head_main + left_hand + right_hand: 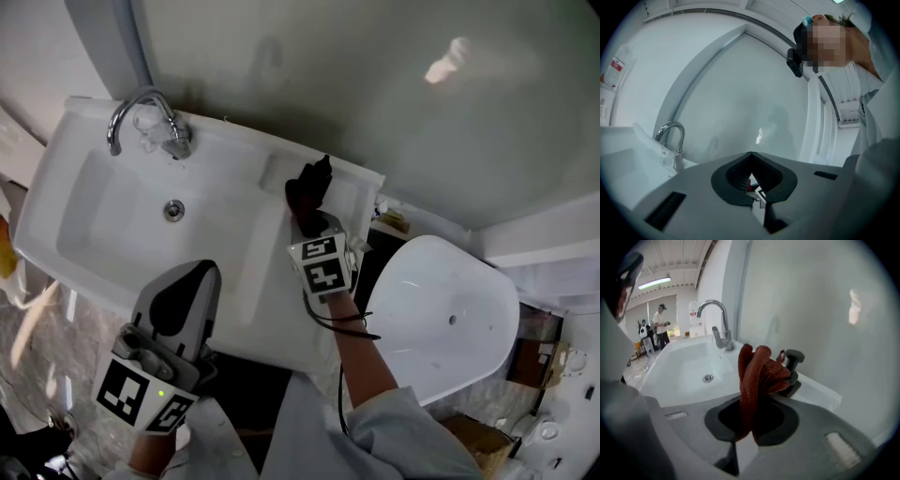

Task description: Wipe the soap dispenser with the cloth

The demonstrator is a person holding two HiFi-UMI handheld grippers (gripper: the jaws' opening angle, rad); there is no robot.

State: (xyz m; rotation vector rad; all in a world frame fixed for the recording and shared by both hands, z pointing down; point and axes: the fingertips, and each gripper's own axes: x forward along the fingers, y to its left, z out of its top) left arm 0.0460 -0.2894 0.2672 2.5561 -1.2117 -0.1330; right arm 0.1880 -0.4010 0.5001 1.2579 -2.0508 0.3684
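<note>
Pinching the rust-red cloth (757, 376) tight in the right gripper (746, 427), jaws closed on its lower folds. Pressing the bunched top up against the black soap dispenser (792, 367) on the back ledge of the white sink (234, 253), by the wall and to the right of the tap (141, 117). Holding the left gripper (197, 277) back over the sink's front edge, its 2 jaws together on nothing
</note>
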